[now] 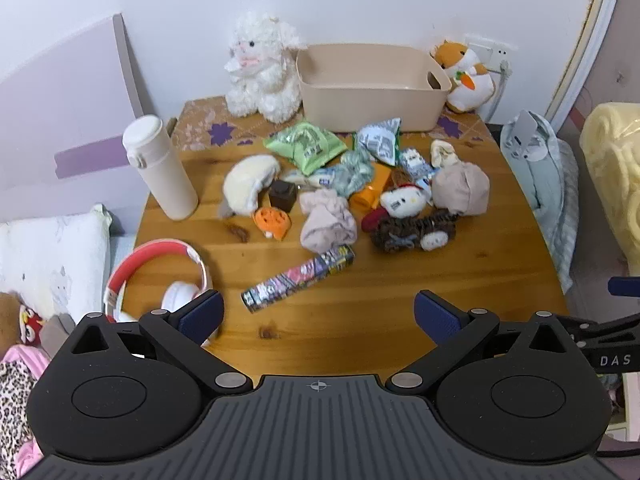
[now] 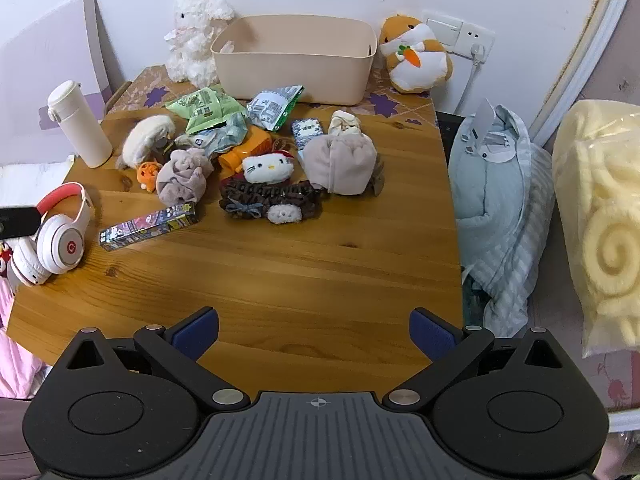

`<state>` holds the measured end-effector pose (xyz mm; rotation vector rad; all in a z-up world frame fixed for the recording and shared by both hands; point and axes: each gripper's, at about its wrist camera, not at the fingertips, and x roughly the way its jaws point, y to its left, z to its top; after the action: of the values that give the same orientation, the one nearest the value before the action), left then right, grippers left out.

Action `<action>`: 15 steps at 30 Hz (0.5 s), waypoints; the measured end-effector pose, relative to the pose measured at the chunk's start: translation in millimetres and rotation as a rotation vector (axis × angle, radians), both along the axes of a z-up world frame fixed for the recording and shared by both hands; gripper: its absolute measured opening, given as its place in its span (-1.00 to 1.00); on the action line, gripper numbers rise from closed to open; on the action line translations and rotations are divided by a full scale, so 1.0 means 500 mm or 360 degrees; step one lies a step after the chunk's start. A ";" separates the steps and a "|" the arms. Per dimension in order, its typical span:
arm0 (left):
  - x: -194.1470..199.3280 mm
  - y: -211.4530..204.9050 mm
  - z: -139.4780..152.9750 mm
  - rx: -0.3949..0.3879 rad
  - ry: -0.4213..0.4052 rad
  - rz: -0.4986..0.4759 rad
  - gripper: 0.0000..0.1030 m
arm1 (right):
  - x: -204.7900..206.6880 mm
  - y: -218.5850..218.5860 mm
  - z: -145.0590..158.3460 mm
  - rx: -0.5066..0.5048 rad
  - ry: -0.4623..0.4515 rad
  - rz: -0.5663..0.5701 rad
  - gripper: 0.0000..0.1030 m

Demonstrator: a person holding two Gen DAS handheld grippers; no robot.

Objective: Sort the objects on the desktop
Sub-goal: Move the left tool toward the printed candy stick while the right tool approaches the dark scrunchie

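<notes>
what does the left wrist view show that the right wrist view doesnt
Only the left wrist view: a leopard-print cloth at its lower left, and a small dark brown box showing clearly in the pile.
Only the right wrist view: the headphones' earcup logo, and the whole yellow blanket bag on the right.
Both: the beige bin, white bottle, lamb plush, hamster plush and cluttered table, with each gripper open and holding nothing.

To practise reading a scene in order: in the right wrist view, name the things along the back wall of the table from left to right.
White bottle → white lamb plush → beige storage bin → orange hamster plush → wall socket.
</notes>
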<state>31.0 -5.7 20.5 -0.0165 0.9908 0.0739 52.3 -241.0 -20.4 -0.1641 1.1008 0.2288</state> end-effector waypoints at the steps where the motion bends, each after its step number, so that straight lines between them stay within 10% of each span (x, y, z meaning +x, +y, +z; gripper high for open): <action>1: 0.004 -0.001 0.003 0.0009 -0.0006 0.0003 1.00 | 0.006 0.002 -0.002 -0.0004 0.0003 0.0006 1.00; 15: 0.089 0.003 0.040 0.0119 -0.0036 0.0115 1.00 | 0.091 0.014 -0.006 -0.0021 -0.0001 0.0086 1.00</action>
<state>75.7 -4.4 40.6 0.0152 0.9641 0.1763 97.6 -234.2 -23.2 -0.2057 1.0983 0.2700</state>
